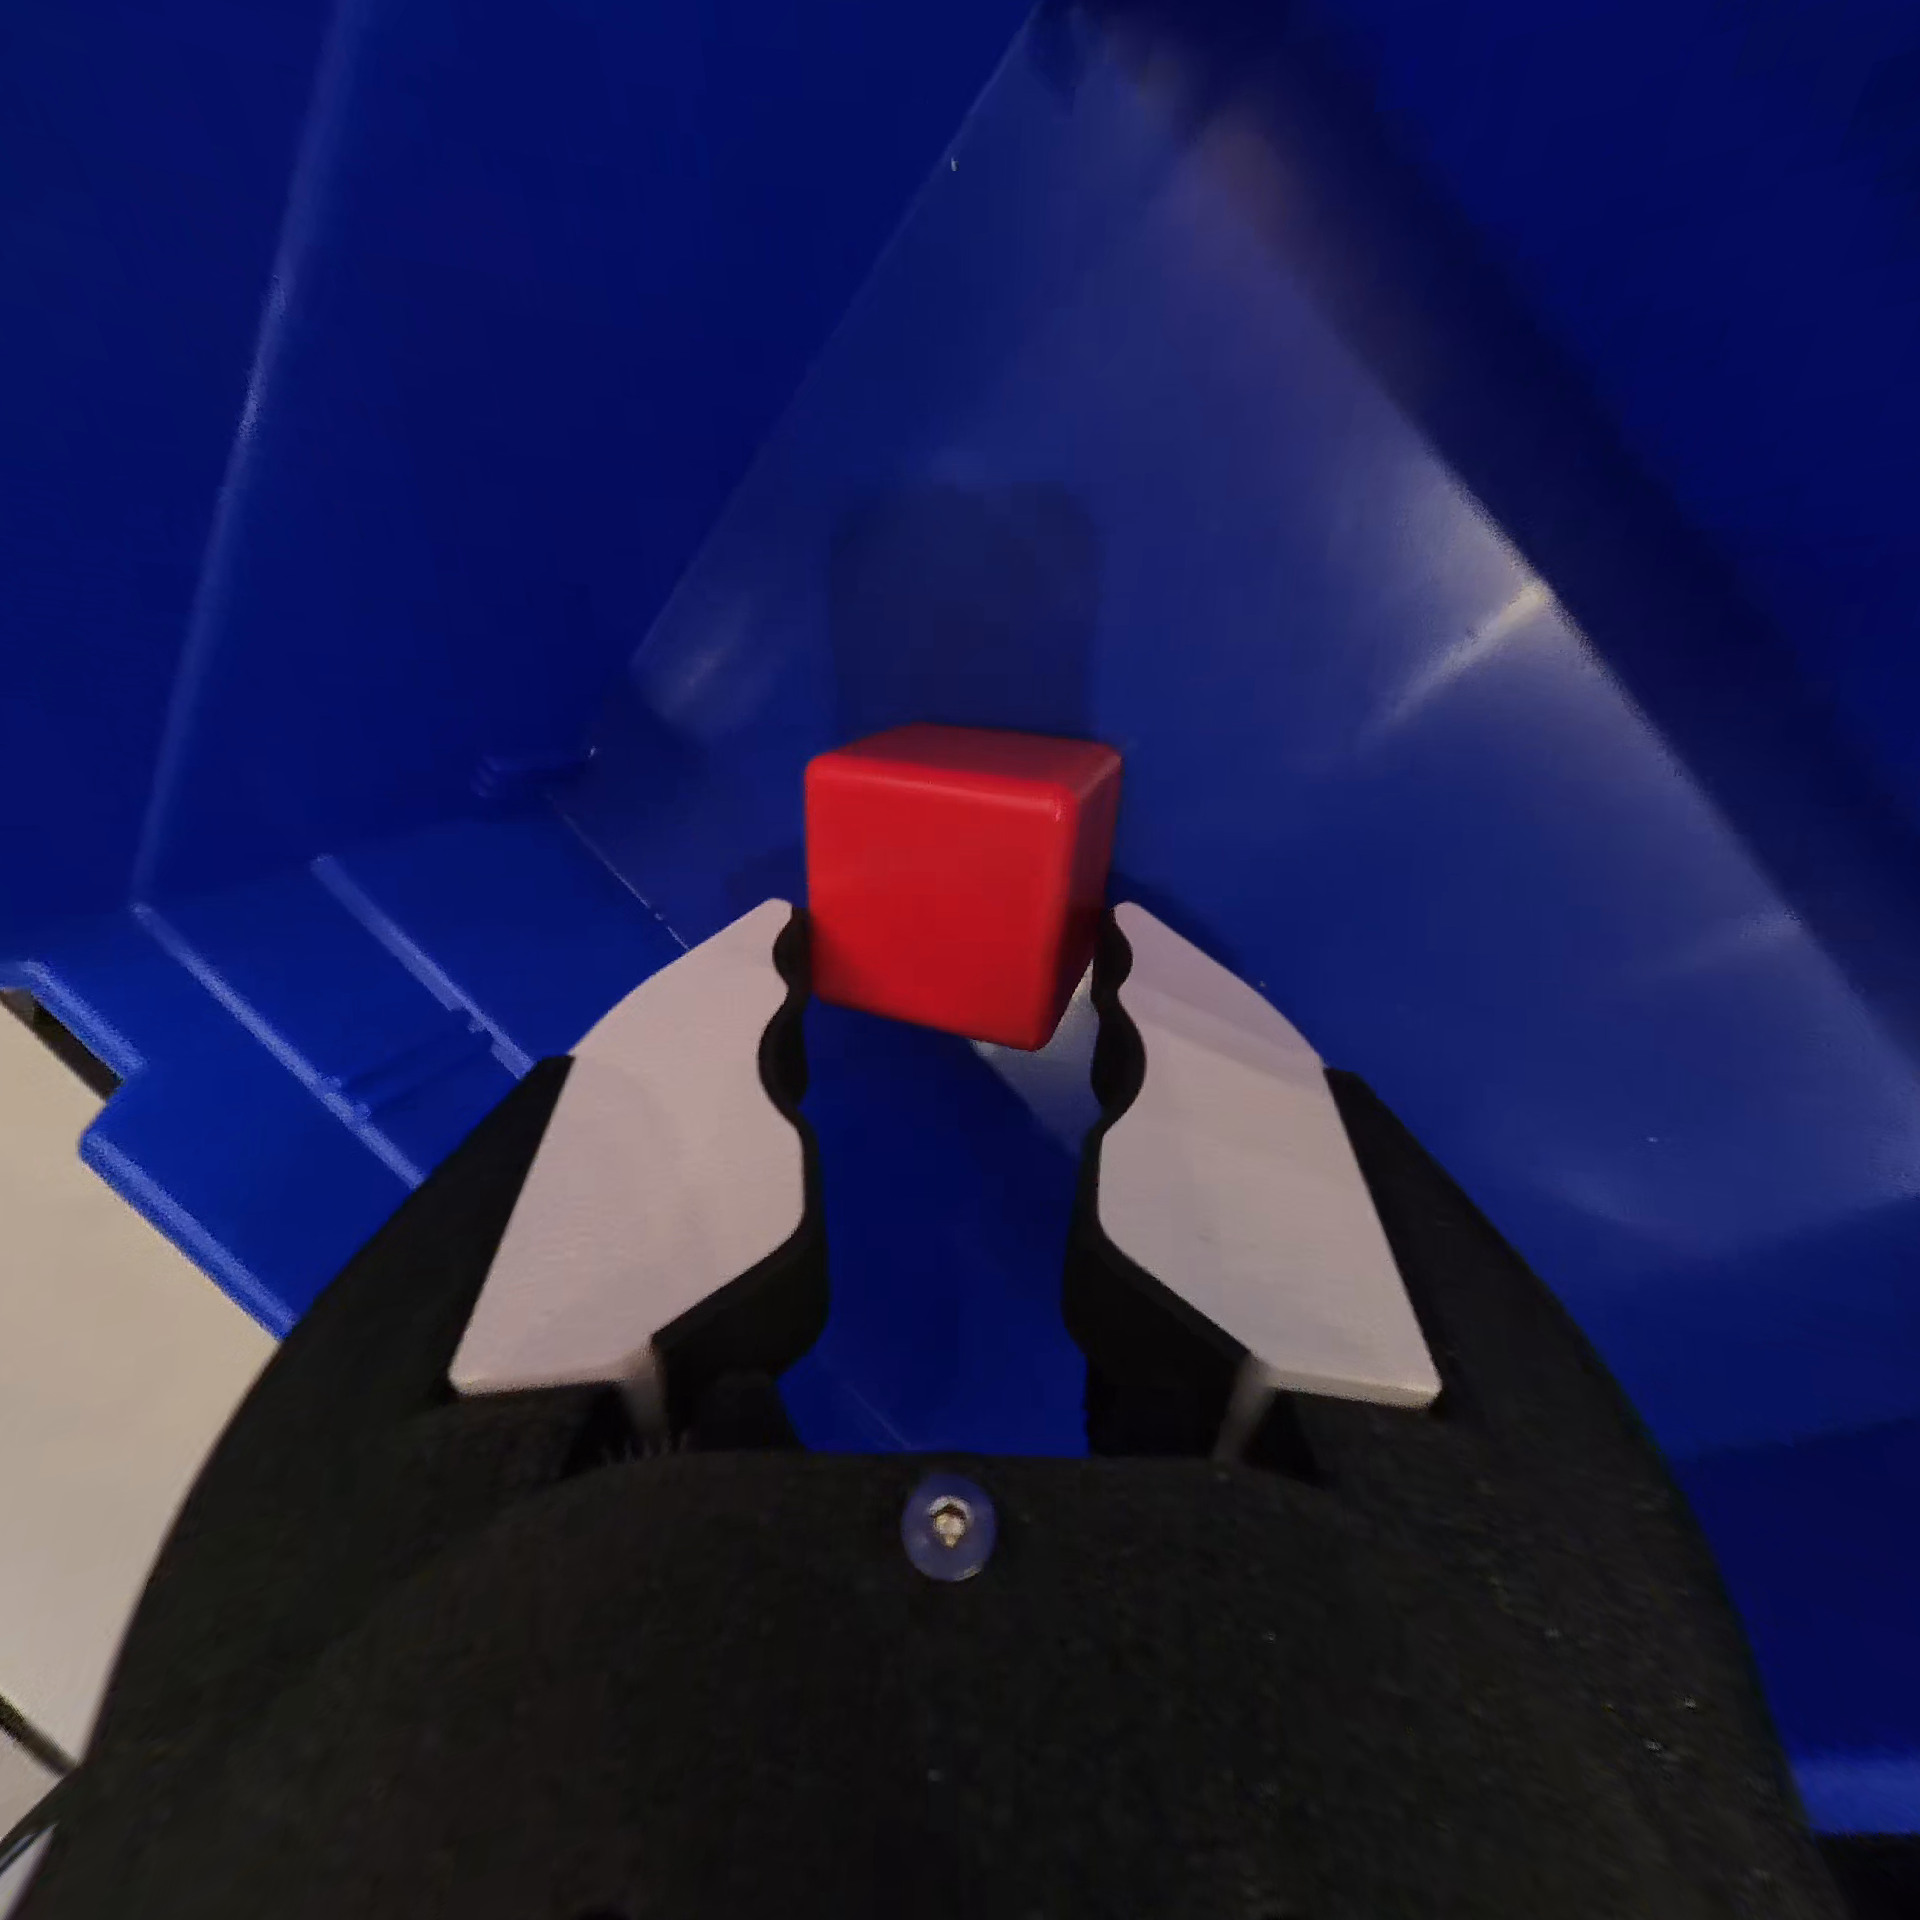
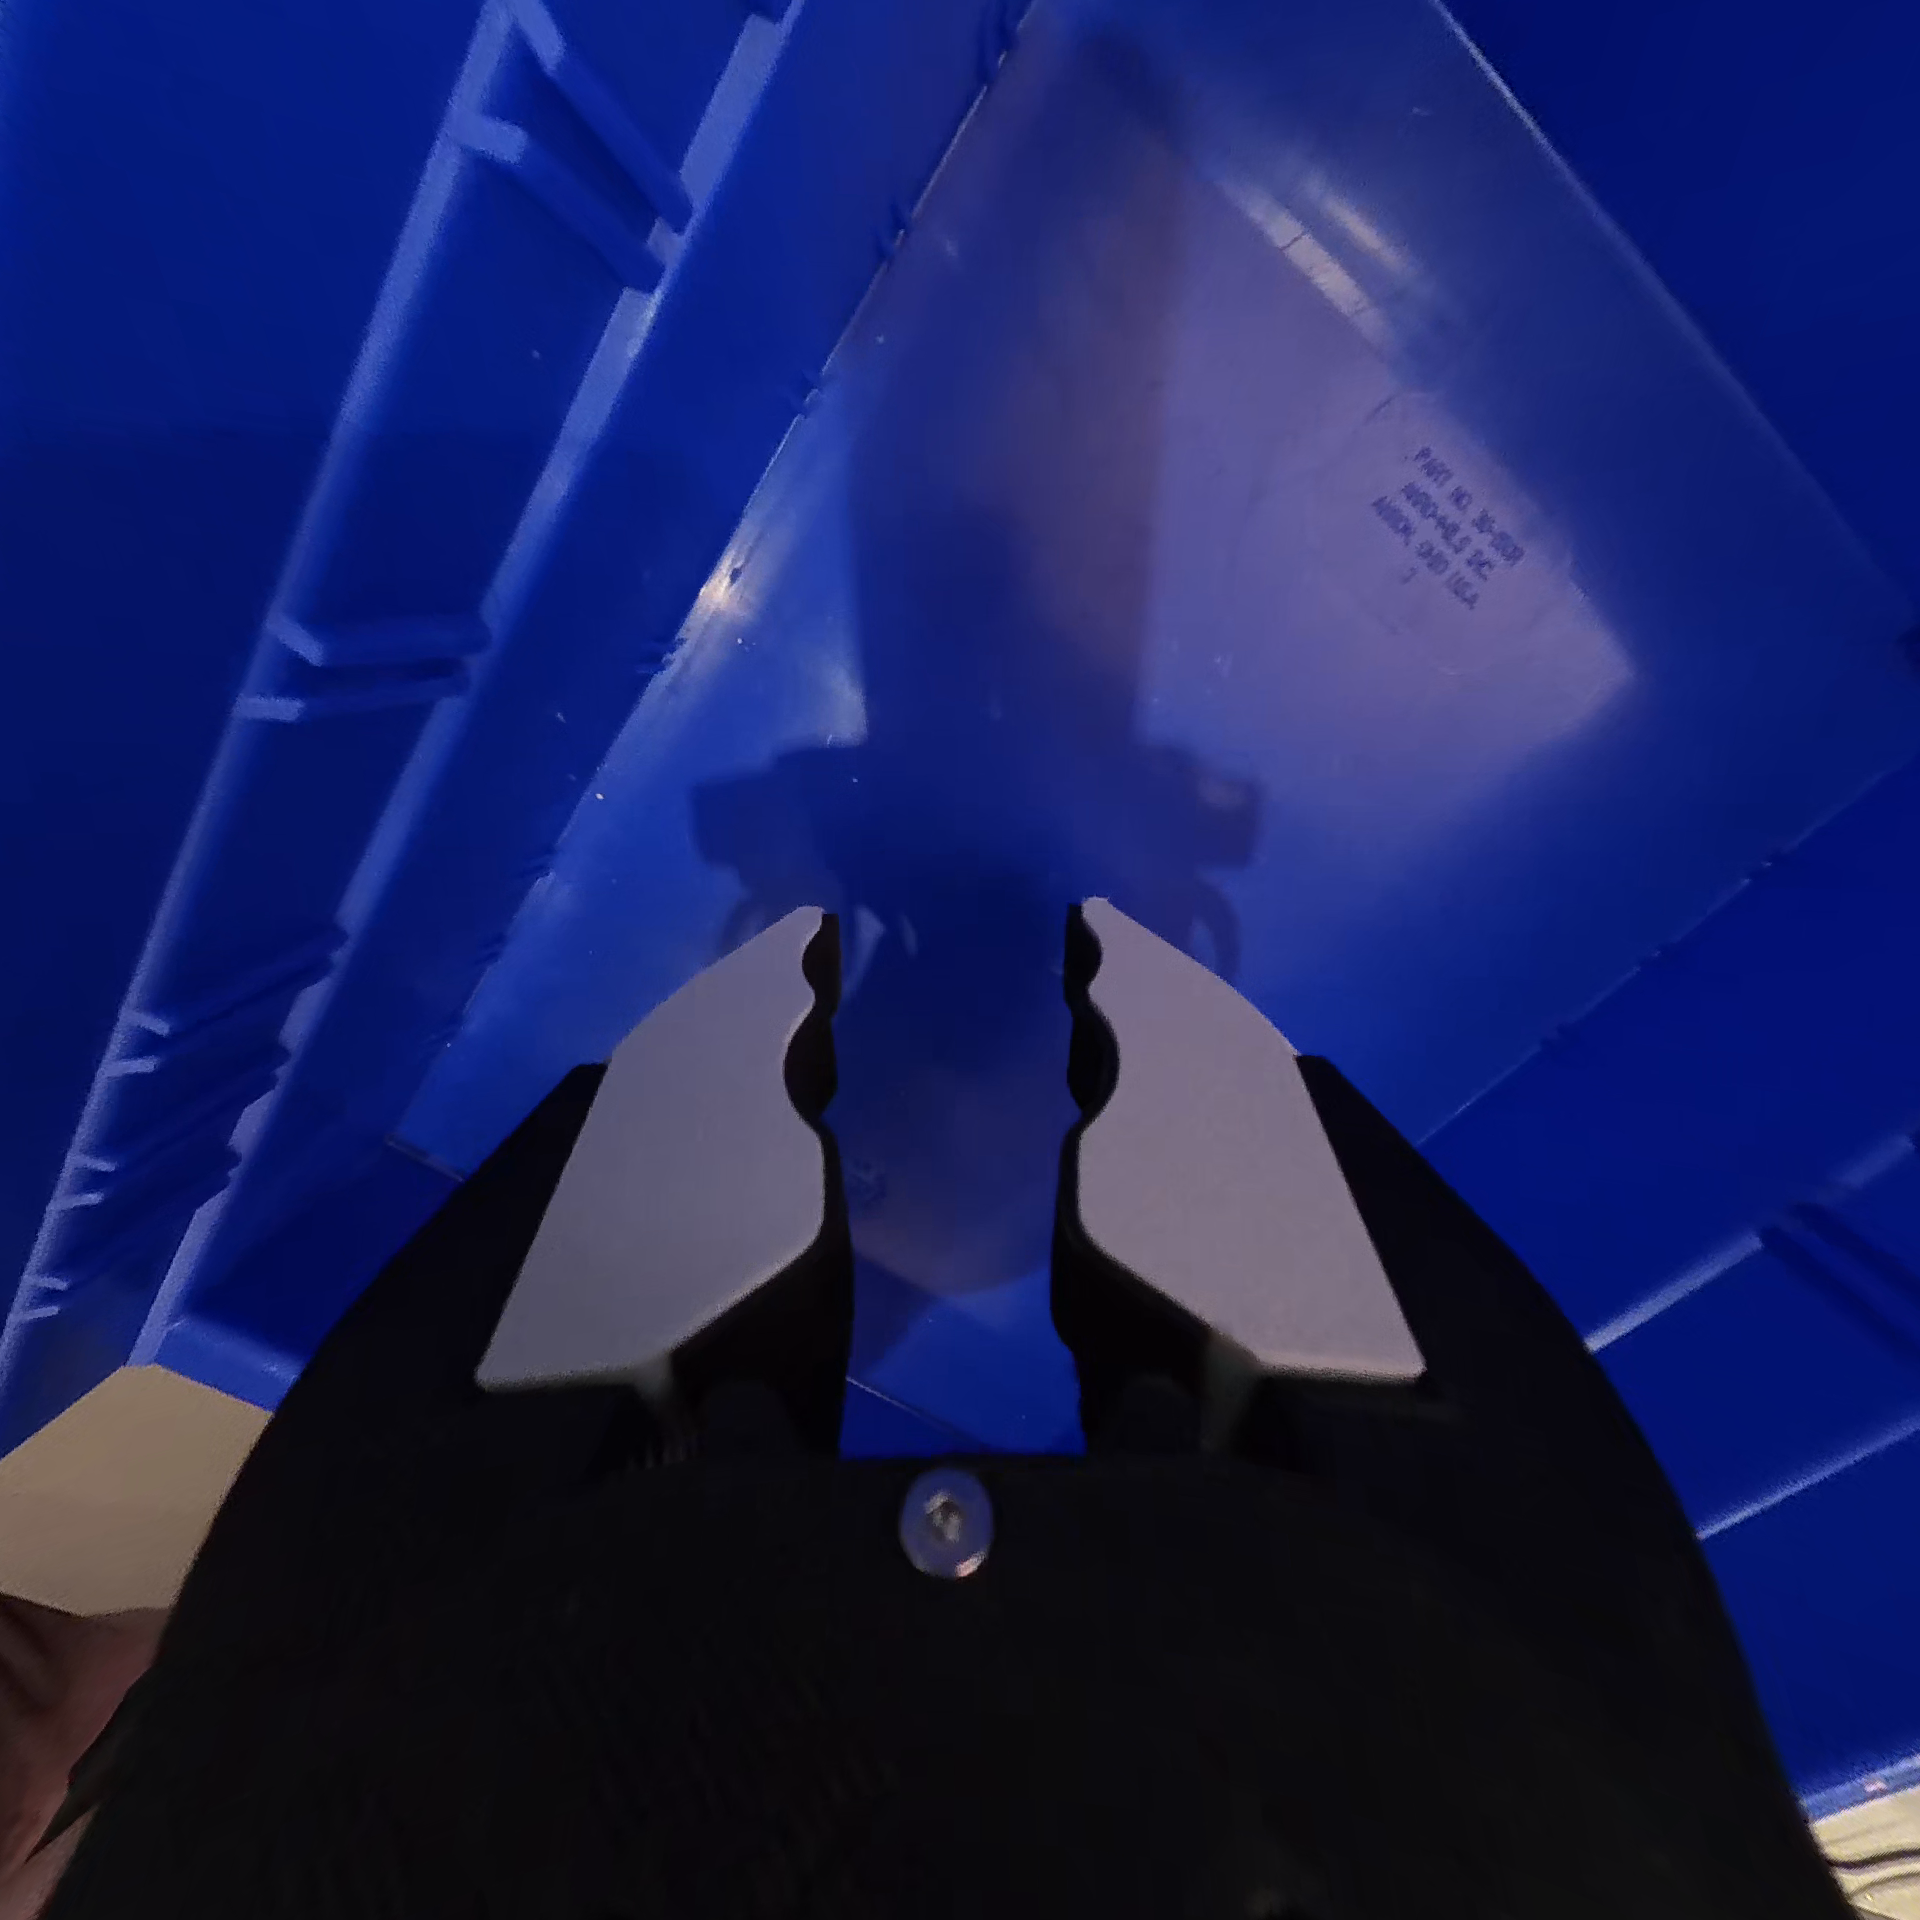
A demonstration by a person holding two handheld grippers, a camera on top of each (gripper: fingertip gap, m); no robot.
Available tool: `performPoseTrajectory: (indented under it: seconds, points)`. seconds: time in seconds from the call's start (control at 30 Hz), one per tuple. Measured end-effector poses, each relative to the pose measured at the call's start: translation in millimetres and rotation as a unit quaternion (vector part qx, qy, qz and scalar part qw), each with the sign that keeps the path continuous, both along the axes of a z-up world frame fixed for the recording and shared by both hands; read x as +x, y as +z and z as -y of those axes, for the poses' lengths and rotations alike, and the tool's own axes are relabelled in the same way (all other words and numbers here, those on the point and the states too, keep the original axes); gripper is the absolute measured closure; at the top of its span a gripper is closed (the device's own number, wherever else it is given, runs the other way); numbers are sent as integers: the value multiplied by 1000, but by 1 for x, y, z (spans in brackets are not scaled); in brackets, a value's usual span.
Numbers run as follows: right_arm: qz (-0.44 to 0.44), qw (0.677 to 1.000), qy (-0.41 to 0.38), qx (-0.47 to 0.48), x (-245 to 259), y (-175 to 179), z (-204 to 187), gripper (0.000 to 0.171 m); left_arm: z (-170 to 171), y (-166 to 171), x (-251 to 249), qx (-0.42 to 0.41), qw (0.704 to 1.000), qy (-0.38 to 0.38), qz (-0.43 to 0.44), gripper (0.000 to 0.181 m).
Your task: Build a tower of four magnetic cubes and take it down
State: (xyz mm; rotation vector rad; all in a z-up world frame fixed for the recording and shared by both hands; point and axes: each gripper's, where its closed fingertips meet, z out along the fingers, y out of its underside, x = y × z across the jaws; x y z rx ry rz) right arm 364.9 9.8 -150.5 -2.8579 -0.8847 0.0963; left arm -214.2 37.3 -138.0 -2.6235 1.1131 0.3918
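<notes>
Your left gripper (image 1: 951, 961) grasps a red cube (image 1: 951, 883) by its lower sides, inside the blue bin (image 1: 1455, 520). Your right gripper (image 2: 951, 940) is spread and empty over the bin floor; its view shows no cube.

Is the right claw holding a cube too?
No, the right gripper is open with nothing between its fingers; only the blue bin floor shows there.

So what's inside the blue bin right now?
One red cube sits low in the blue bin, gripped by the left gripper. The open right gripper holds nothing. Gripper bodies hide the nearest floor.
</notes>
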Motion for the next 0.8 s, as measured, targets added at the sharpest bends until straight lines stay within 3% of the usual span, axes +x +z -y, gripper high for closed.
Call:
performPoseTrajectory:
  seconds: [0.3, 0.4, 0.5, 0.67, 0.8]
  points:
    - [-2, 1000, 6, 5, -3, 2, -1, 128, -6, 1, 8, -12, 997, 27, 65, 130]
    - [2, 1000, 11, 3, -3, 1, 1, 128, -8, 25, 15, 23, 996, 32, 85, 131]
    - [1, 1000, 8, 4, -2, 2, 0, 129, -4, 74, 24, 92, 992, 33, 78, 131]
    - [4, 1000, 6, 4, 0, 2, 0, 129, 27, 166, 122, 195, 961, -28, 195, 131]
    - [7, 1000, 11, 4, -2, 3, 1, 129, 57, 185, 232, 185, 923, -95, 325, 131]
